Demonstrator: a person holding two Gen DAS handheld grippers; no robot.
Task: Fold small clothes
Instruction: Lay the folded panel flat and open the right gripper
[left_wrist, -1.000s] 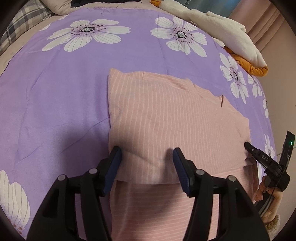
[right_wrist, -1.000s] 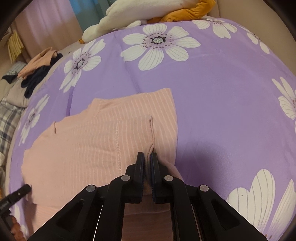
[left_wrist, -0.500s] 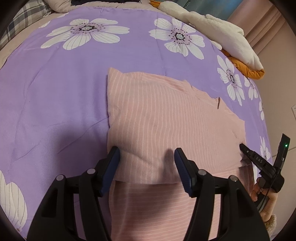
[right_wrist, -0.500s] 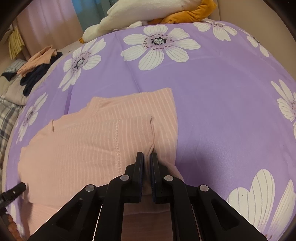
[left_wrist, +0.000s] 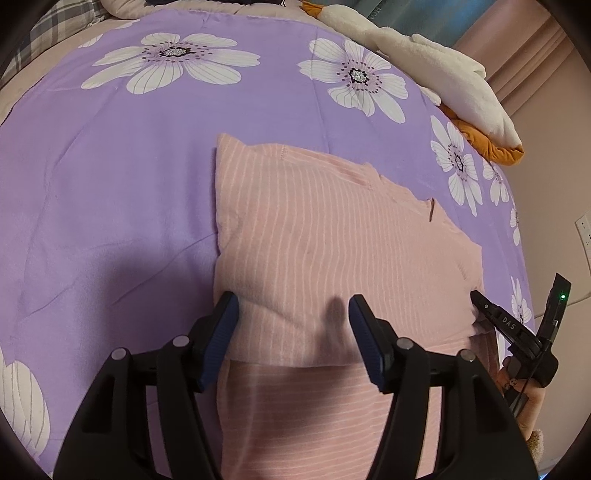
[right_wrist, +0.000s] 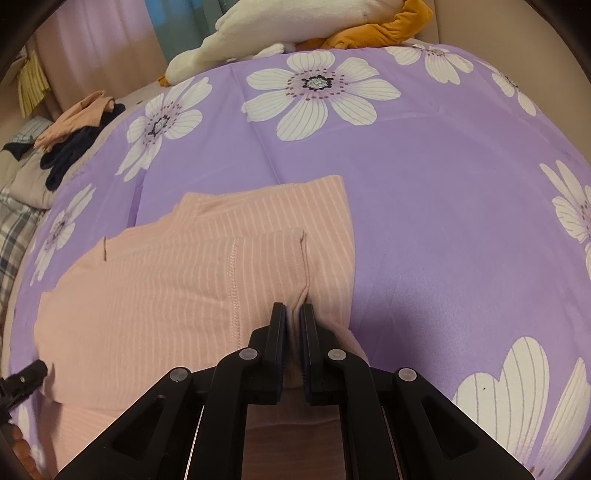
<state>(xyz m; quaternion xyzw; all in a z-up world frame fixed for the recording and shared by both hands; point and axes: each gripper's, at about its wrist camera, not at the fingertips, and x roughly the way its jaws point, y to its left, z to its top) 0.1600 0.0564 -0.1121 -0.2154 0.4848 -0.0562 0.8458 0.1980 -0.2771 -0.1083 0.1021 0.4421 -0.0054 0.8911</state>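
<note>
pink top (left_wrist: 332, 240) folded, purple blanket (left_wrist: 110, 203)

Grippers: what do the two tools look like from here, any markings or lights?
Both are black plastic two-finger frames with silver round rivets and ribbed dark-blue pads. The left gripper shows this plainly. The right gripper, seen sidelong in the left view, bears white "DAS" lettering, a green light and a thin black cable.

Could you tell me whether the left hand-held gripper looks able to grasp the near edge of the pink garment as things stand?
Probably yes: the left hand-held gripper stands open astride the pink garment, nothing between.
</note>
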